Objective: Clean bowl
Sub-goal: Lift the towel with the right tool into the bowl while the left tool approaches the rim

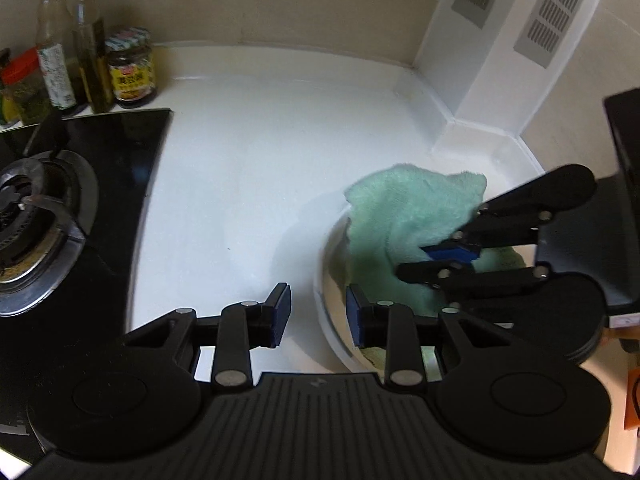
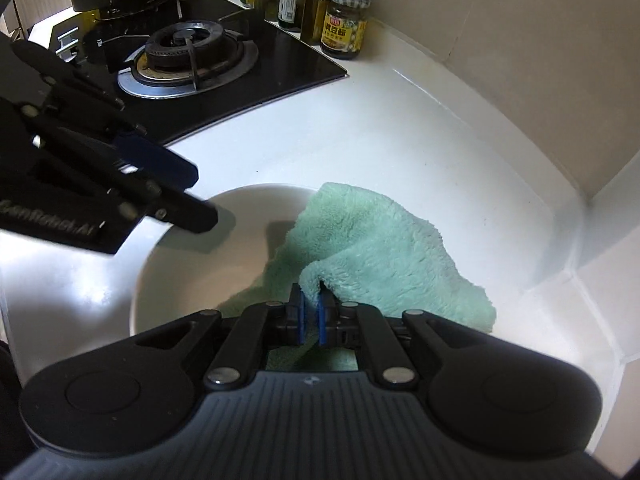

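While the right fingers (image 2: 301,312) pinch the cloth (image 2: 384,256), the bowl (image 2: 192,264) sits beneath.

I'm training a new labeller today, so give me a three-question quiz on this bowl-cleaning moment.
1. True or false: the right tongs are shut on the green cloth.
2. The left tongs' jaws straddle: A) the jar B) the white bowl's rim C) the burner
3. What surface does the bowl sit on?

Key: 1 true; 2 B; 3 the white countertop.
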Demonstrator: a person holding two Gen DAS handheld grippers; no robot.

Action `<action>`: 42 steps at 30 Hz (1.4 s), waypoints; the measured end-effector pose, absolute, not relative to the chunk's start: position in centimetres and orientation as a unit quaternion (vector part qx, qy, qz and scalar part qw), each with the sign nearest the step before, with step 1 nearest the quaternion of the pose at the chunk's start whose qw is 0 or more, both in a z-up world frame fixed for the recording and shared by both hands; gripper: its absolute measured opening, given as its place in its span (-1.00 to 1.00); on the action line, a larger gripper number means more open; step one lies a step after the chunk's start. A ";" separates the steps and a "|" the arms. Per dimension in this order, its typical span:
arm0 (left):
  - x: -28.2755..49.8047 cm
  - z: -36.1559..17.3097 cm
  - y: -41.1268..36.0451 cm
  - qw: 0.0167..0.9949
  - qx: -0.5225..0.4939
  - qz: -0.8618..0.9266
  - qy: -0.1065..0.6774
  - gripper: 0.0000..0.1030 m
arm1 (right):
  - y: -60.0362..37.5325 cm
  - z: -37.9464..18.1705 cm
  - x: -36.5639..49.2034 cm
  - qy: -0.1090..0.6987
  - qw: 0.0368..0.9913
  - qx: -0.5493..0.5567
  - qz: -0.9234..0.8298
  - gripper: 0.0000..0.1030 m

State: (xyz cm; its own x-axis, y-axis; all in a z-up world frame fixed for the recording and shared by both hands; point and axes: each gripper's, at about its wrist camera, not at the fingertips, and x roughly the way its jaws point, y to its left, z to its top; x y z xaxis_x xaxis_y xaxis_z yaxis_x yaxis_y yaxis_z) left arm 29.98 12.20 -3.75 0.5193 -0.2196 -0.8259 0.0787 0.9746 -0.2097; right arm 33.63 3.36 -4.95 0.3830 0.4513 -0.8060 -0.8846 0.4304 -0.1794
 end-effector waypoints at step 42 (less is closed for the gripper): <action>29.9 -4.1 11.4 0.872 0.012 -0.130 0.472 -0.81 | 4.0 -5.9 33.6 0.450 0.600 -0.409 0.519 -0.90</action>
